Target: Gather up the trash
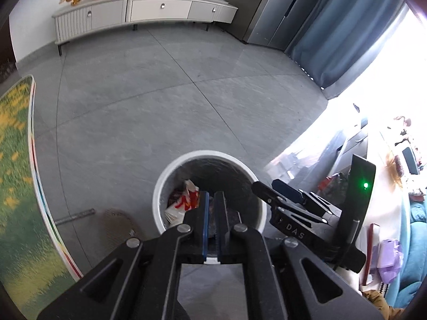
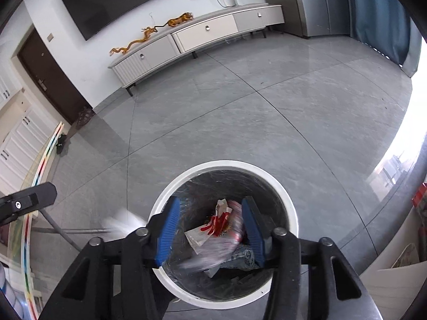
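Observation:
A white round trash bin [image 1: 160, 184] with a dark liner stands on the grey tile floor; it also shows in the right wrist view [image 2: 289, 205]. Inside lie a red-and-white wrapper [image 2: 213, 225], a blurred pale wrapper [image 2: 213, 253] and a printed packet [image 2: 244, 260]. The red-and-white wrapper also shows in the left wrist view [image 1: 184, 201]. My left gripper [image 1: 212, 200] is over the bin, its blue pads nearly together with nothing clearly between them. My right gripper [image 2: 210, 221] is open above the bin, empty; it also shows in the left wrist view [image 1: 269, 186].
A table with a green and yellow cloth [image 1: 16, 186] lies to the left, its metal legs [image 2: 66, 230] near the bin. A white TV cabinet [image 2: 202, 34] stands at the far wall. A blue curtain [image 1: 333, 40] and cluttered furniture [image 1: 387, 240] are on the right.

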The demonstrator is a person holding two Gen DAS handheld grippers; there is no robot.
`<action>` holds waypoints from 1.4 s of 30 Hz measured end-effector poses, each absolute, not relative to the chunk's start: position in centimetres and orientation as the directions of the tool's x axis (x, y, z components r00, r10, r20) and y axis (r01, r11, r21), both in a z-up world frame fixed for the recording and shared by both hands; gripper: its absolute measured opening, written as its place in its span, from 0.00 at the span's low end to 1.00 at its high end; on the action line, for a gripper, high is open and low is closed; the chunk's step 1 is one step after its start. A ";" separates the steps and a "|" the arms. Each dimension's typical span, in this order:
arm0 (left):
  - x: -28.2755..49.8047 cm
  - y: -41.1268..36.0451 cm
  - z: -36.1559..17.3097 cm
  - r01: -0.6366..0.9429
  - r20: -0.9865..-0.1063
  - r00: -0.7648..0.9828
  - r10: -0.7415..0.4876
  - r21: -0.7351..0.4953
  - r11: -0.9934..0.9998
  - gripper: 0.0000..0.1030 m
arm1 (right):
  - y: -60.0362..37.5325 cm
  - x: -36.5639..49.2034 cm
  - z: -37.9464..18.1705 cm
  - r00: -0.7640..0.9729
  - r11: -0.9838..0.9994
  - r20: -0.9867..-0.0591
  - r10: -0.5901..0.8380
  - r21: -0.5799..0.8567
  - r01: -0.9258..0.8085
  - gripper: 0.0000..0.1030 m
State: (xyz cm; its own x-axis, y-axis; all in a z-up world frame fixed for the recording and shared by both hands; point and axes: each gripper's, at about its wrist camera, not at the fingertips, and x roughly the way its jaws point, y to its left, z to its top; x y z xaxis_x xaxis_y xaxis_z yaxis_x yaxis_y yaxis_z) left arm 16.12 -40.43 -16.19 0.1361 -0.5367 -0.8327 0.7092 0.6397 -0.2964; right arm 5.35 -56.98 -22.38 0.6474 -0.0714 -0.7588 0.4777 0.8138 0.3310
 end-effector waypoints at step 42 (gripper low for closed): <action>5.1 -0.5 2.7 0.104 -0.432 0.899 -0.078 0.036 0.994 0.70 | -26.5 3.5 0.2 0.888 0.999 -0.461 0.002 0.046 0.022 1.00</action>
